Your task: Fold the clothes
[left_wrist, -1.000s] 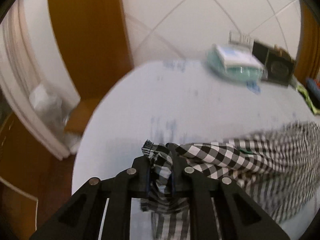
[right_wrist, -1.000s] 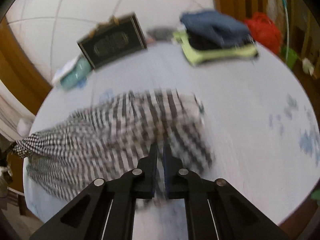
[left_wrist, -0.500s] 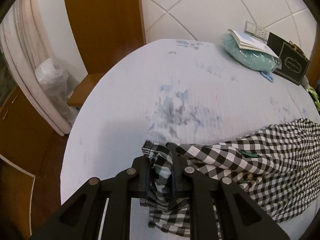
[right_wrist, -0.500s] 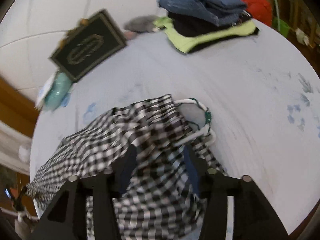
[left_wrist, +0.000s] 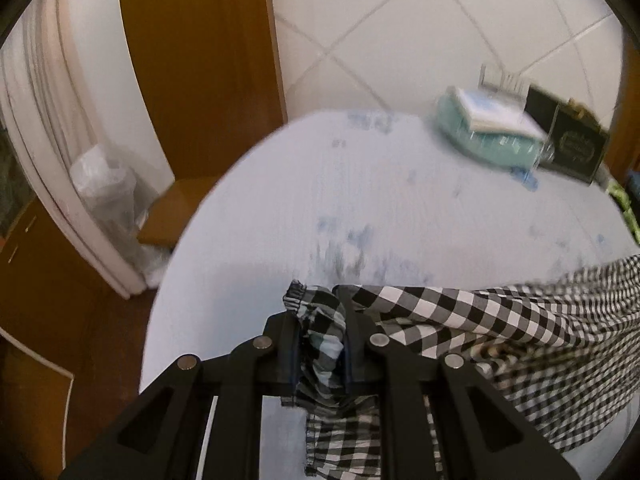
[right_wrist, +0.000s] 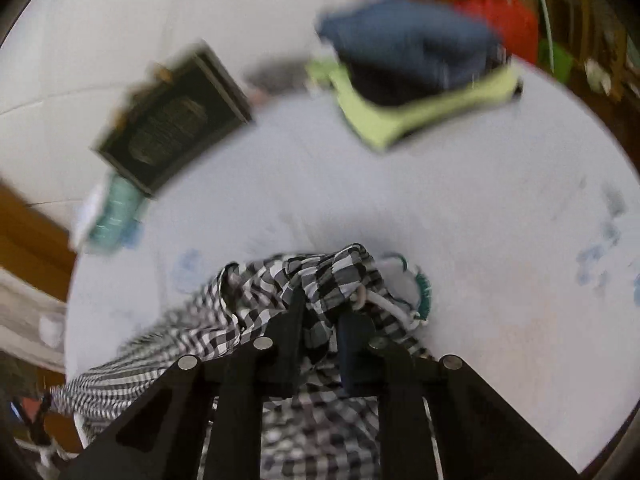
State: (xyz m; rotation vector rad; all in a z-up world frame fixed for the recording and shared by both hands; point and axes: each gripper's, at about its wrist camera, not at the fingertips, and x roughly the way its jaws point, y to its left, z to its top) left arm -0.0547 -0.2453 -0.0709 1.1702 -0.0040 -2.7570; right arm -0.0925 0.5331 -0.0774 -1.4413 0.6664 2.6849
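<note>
A black-and-white checked garment (left_wrist: 460, 320) stretches across the pale blue bed sheet (left_wrist: 400, 200). My left gripper (left_wrist: 320, 320) is shut on its gathered corner, with bunched cloth between the fingers. In the right wrist view the same checked garment (right_wrist: 248, 304) is bunched up, and my right gripper (right_wrist: 320, 308) is shut on a fold of it. A white drawstring with green tips (right_wrist: 404, 300) hangs just right of the right fingers. The far end of the cloth trails off to the lower left in that view.
A dark ornate book (right_wrist: 172, 120) and a teal pillow with a white book on it (left_wrist: 488, 136) lie at the bed's far side. A stack of folded clothes, blue over lime green (right_wrist: 412, 76), sits at the far right. A wooden door (left_wrist: 200, 60) and a plastic-lined bin (left_wrist: 108, 184) stand left of the bed.
My right gripper was open over the cloth half a second ago and has shut on a fold of it. The left gripper keeps its hold on the corner; both views have shifted and blurred.
</note>
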